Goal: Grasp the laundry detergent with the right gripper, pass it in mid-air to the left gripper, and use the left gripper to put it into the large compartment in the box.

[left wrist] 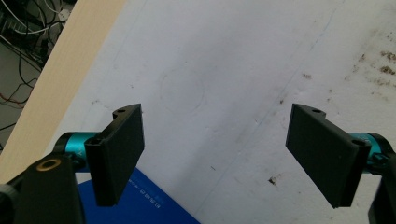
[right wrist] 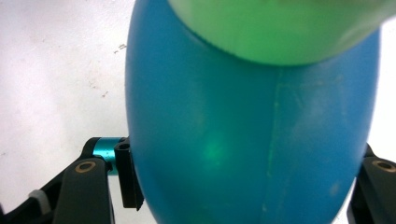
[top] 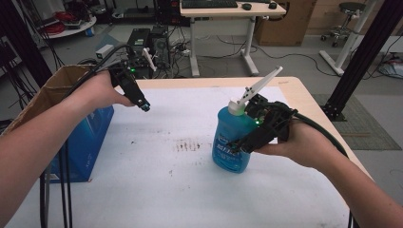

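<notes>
— Looks like a lab or engineering workroom, not a home.

— Shown by what?

— Grey bare floor strewn with loose cables, computer towers standing on it, a height-adjustable desk with keyboard and mouse.

— Anything else?

— Black metal frame posts beside the table, a rolling stool at the back, cardboard boxes against the wall, more red and white wiring heaped on a round table.

A grey floor lies beyond the table, strewn with cables. A white desk with a keyboard stands at the back, a stool to its right.
</notes>
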{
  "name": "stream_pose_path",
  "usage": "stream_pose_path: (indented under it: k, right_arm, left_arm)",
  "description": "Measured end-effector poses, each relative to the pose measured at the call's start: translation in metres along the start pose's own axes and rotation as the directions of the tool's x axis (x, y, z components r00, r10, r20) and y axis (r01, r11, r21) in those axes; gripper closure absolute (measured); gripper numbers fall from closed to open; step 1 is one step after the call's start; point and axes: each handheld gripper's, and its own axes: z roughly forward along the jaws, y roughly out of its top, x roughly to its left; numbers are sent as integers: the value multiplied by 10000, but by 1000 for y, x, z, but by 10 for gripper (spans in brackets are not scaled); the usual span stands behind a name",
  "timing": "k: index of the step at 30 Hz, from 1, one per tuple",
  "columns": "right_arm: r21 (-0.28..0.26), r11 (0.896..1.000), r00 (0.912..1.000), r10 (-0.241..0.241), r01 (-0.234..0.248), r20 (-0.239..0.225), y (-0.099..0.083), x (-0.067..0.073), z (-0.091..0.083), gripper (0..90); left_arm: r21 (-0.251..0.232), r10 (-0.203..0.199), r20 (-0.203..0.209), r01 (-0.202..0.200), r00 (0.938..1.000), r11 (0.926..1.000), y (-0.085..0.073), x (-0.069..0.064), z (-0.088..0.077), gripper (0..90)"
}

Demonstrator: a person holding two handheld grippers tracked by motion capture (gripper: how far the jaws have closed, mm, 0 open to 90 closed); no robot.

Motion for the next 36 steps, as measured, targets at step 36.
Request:
stream_pose_path:
  k: [36]
  right_arm:
    - [-384, 9986, 9993, 356, -359, -83, -8, -1, 5, 444]
  left_arm:
    - [-34, 83, -1, -83, 10000, 10000, 1, -1, -2, 195]
